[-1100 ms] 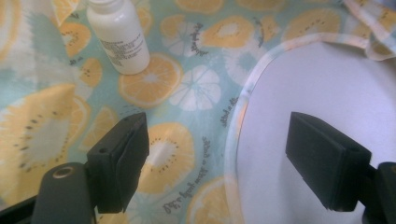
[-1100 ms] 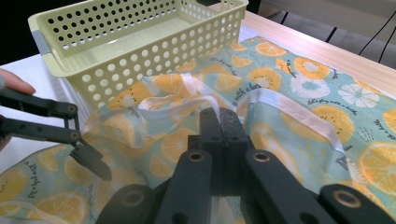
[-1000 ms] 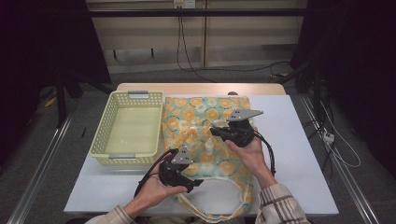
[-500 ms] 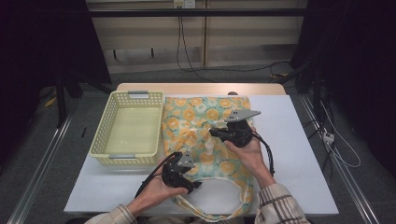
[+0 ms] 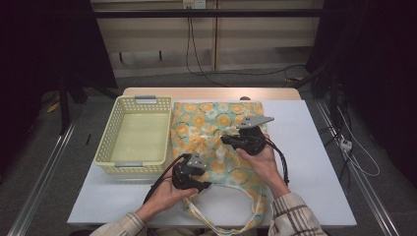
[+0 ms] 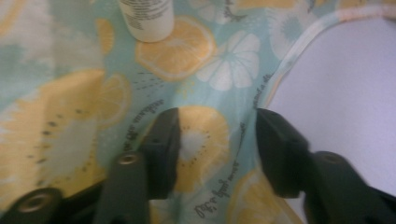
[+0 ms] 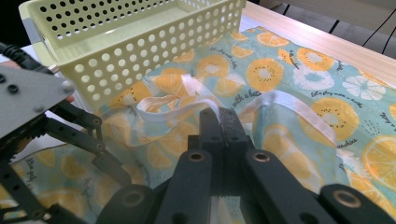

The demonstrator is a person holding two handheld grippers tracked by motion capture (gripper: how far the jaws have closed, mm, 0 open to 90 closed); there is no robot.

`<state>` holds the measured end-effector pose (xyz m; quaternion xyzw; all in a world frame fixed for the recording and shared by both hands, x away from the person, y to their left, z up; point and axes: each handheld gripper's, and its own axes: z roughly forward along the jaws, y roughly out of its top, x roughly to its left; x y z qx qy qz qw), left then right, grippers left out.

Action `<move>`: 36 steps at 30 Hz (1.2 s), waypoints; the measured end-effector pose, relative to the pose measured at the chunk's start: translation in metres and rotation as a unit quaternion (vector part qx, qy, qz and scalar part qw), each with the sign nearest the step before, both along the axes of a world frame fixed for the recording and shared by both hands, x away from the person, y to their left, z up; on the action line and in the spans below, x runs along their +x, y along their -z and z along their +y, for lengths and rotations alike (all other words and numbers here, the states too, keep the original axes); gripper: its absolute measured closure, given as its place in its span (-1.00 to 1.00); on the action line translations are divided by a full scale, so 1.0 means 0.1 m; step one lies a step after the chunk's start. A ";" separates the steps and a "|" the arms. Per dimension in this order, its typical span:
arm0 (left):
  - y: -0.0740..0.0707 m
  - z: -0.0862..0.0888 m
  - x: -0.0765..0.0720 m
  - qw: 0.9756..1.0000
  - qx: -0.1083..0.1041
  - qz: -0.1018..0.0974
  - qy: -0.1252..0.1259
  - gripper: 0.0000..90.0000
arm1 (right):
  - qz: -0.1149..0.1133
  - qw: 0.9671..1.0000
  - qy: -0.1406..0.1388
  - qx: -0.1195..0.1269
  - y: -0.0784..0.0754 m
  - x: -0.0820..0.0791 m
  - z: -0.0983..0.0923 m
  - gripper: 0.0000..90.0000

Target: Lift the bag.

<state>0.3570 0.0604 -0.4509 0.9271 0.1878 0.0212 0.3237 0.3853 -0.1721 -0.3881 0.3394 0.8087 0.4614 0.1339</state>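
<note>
A tote bag (image 5: 216,115) printed with orange and lemon slices lies flat on the white table (image 5: 314,162). On it stands a small white bottle (image 5: 221,157), between my two grippers. My left gripper (image 5: 202,183) hovers over the bag's near part. Its jaws (image 6: 217,140) are open with only fabric (image 6: 196,46) under them, and the bottle (image 6: 144,18) is just ahead. My right gripper (image 5: 226,140) points left over the bag's middle. In the right gripper view it (image 7: 223,123) is shut on the bag's white strap (image 7: 163,105).
A pale yellow perforated basket (image 5: 105,147) stands empty left of the bag, its wall (image 7: 140,51) close to the right gripper. The bag's long handle loops off the table's near edge. Bare white table (image 6: 345,93) lies right of the bag.
The left gripper has shifted slightly over the bag's near part. The right gripper has kept its place and its hold.
</note>
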 end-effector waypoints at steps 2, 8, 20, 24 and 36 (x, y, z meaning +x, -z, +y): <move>0.01 0.00 0.00 1.000 -0.015 0.007 -0.019 0.35 | 0.000 1.000 0.000 0.000 0.00 0.00 0.00 1.00; 0.01 0.02 0.07 0.999 -0.017 0.016 -0.027 0.68 | 0.002 1.000 0.002 -0.002 0.02 0.02 -0.01 1.00; 0.02 0.00 0.03 0.998 -0.043 0.011 -0.047 1.00 | 0.003 1.000 0.002 -0.001 0.02 0.02 -0.02 1.00; -0.05 0.02 0.01 0.997 -0.063 0.006 -0.038 1.00 | 0.001 1.000 0.004 0.000 0.01 0.02 -0.03 1.00; -0.26 0.11 -0.07 0.992 -0.124 -0.012 -0.036 1.00 | -0.005 1.000 0.009 0.007 -0.03 0.02 -0.06 1.00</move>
